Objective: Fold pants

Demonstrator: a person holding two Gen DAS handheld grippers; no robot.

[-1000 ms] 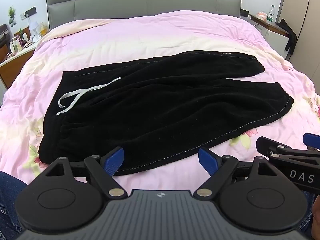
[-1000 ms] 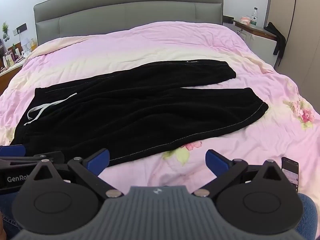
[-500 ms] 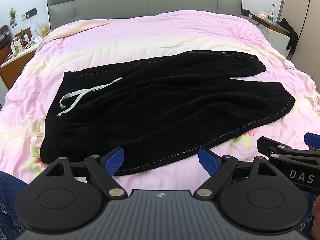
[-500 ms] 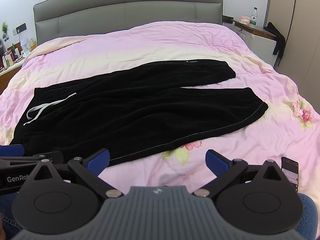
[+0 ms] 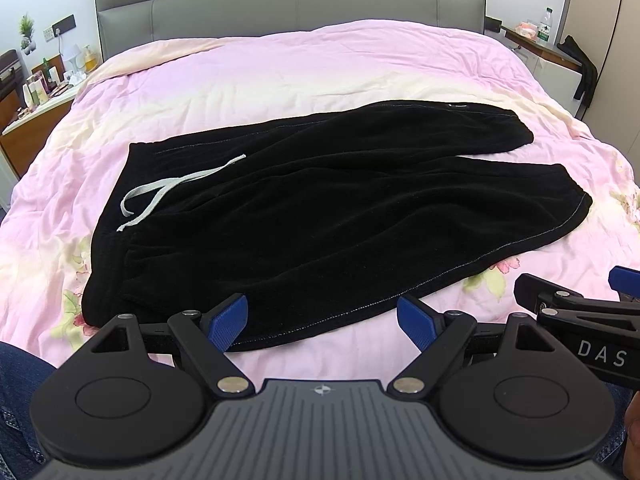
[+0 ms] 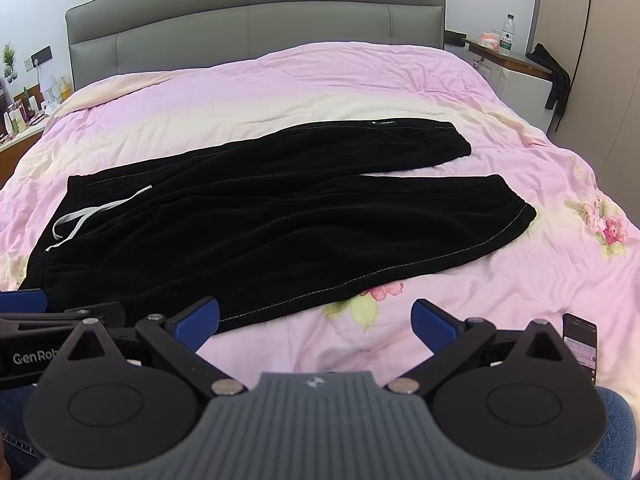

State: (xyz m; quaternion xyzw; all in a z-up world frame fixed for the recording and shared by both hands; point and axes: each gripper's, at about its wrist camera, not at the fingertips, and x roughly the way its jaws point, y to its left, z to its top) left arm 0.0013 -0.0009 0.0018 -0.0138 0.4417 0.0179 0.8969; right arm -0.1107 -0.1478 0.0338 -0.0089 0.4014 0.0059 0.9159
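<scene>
Black pants lie spread flat on the pink bed, waistband with a white drawstring at the left, both legs reaching right. They also show in the right wrist view. My left gripper is open and empty, held just over the pants' near hem. My right gripper is open and empty over the bedsheet in front of the near leg. Each gripper shows at the edge of the other's view.
The pink floral bedsheet covers the bed, with a grey headboard behind. Nightstands with bottles stand at left and right. A phone lies on the sheet at the near right. My denim-clad knees are below.
Both views have shifted very slightly; the pants lie as before and both grippers stay open.
</scene>
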